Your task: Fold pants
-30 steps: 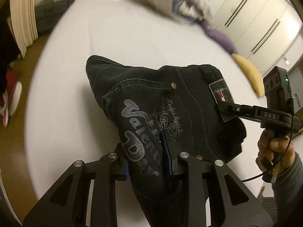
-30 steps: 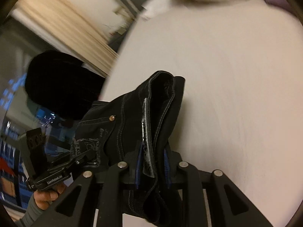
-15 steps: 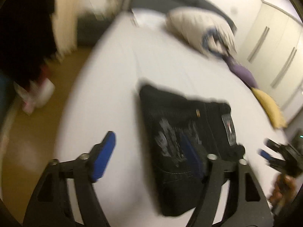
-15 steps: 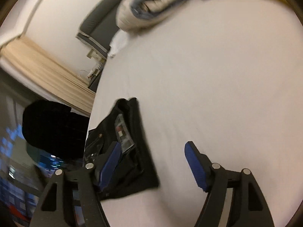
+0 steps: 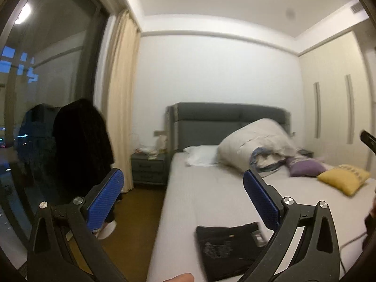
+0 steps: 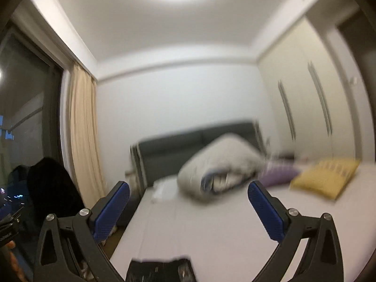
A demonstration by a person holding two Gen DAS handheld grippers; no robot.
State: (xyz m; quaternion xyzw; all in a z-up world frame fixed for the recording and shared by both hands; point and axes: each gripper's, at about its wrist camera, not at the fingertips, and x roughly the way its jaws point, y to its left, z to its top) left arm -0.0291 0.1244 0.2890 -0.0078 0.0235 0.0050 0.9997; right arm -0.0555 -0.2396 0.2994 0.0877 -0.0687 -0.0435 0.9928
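The black pants [image 5: 229, 249] lie folded into a compact rectangle near the front left edge of the white bed [image 5: 211, 195]. They also show at the bottom edge of the right wrist view [image 6: 162, 271]. My left gripper [image 5: 183, 183] is open and empty, raised above and behind the pants. My right gripper [image 6: 188, 196] is open and empty, also raised well above the bed. Both point toward the headboard.
A rolled duvet [image 5: 256, 146], a purple pillow [image 5: 304, 166] and a yellow pillow [image 5: 343, 179] lie at the bed's far end. A nightstand [image 5: 149, 168] stands left of the grey headboard [image 5: 225, 119]. Dark clothes [image 5: 82, 141] hang by the window; wardrobes [image 5: 333, 108] line the right wall.
Both grippers let go of the pants, opened, and lifted up and back. The views swung from the mattress up to the room. The folded pants stay on the bed.
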